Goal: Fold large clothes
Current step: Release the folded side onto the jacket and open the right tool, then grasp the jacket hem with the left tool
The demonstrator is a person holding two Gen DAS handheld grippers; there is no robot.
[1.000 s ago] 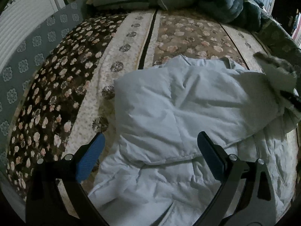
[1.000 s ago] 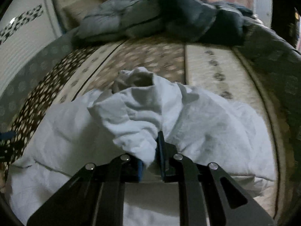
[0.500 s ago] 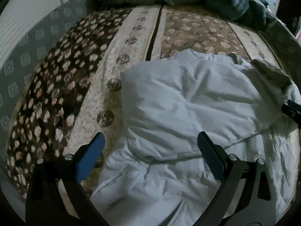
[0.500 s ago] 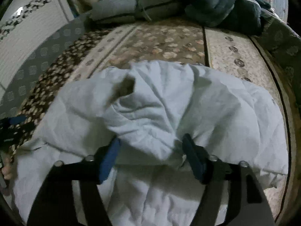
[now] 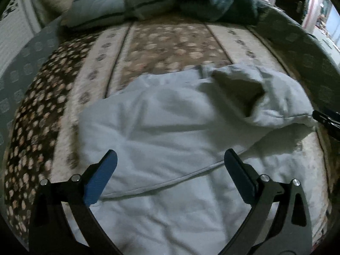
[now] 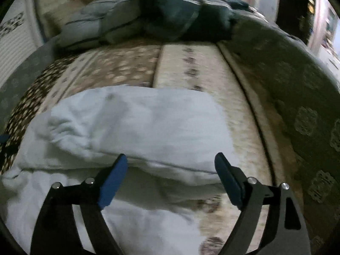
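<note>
- Garment: a large white padded coat [image 5: 161, 131] lay on the bed, filling the lower centre of the left wrist view, with a folded-over panel resting on top of the layer beneath it.
- Change noted: a second earlier the right tongs [image 6: 171, 167] were pinching a bunched fold of the coat; that fold had since been dropped and lay flat along the middle of the right wrist view.
- Right tongs: jaws were opening, nearly fully spread, with the coat's hem seam in line with the gap but no pad pressing on it.
- Left tongs [image 5: 170, 163]: spread wide and empty, above the folded panel's lower edge, as they had been a second before.
- Opening at upper right of the left wrist view: a hollow, darker-lined part of the coat, seemingly a hood or cuff [image 5: 240, 91], sat raised rather than flat.
- Surroundings: patterned bedspread [image 5: 170, 48] under the coat; grey and dark pillows [image 5: 131, 6] piled at the top of the frame, well apart from the garment.
- Assessment: one fold appeared complete and released. The coat was still broad, so further folds likely remained, and the puffed part at upper right might spring the fold open unless pressed down.
</note>
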